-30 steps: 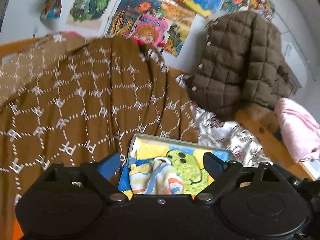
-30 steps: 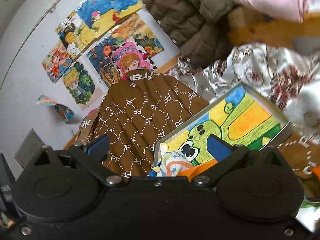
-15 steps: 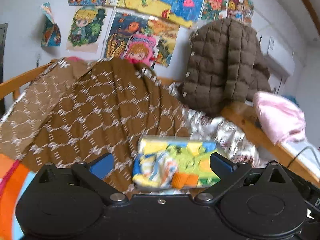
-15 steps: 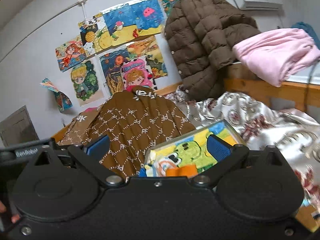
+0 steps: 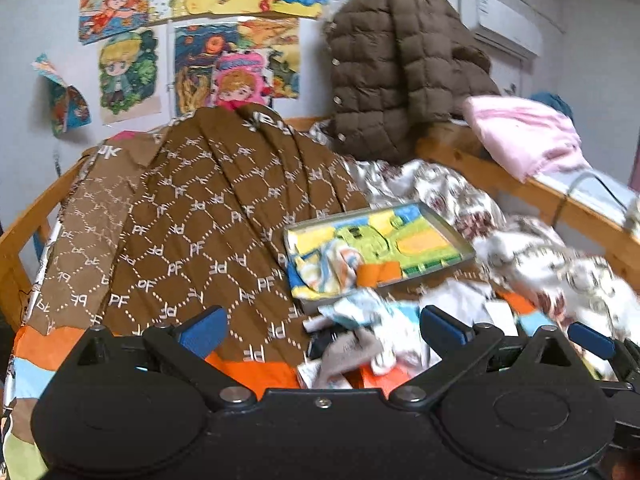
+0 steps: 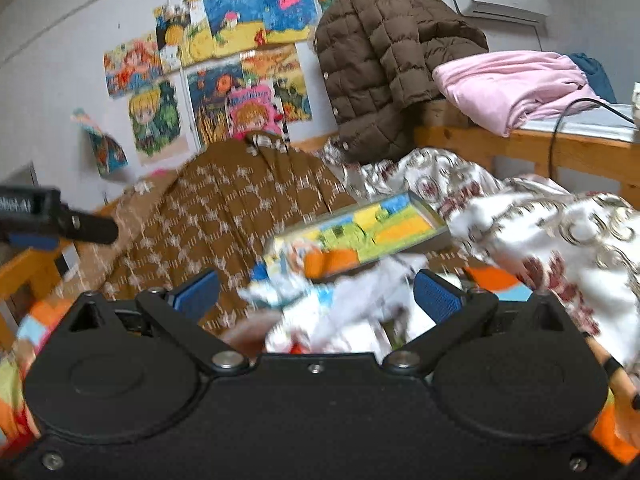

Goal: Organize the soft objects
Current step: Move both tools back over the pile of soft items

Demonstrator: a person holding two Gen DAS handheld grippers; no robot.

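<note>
- The soft things I am sorting, a loose heap of small cloths (image 5: 360, 340), lie just ahead of my left gripper (image 5: 323, 326), between its spread fingers and a little below them; a grey piece sits nearest, white and light-blue pieces behind it.
- In the right wrist view the same heap (image 6: 340, 304) shows blurred straight ahead of my right gripper (image 6: 318, 290), whose fingers also stand wide with nothing between the pads.
- Beyond the heap, further forward, is the shallow tray (image 5: 448, 224) with a cartoon-printed bottom; a striped cloth (image 5: 336, 264) and an orange piece (image 5: 378, 272) already lie at its near end, spilling towards me.
- To my left spreads a brown patterned blanket (image 5: 192, 220); to my right a white flowered sheet (image 5: 540, 256).
- Risk, as I judge it: closing on the heap may catch several pieces at once, or pinch the bedding beneath, because they overlap.
- The tray rests tilted on soft bedding, so a push could tip it and shed its contents.
- Both tools are close together, so they may collide.
</note>
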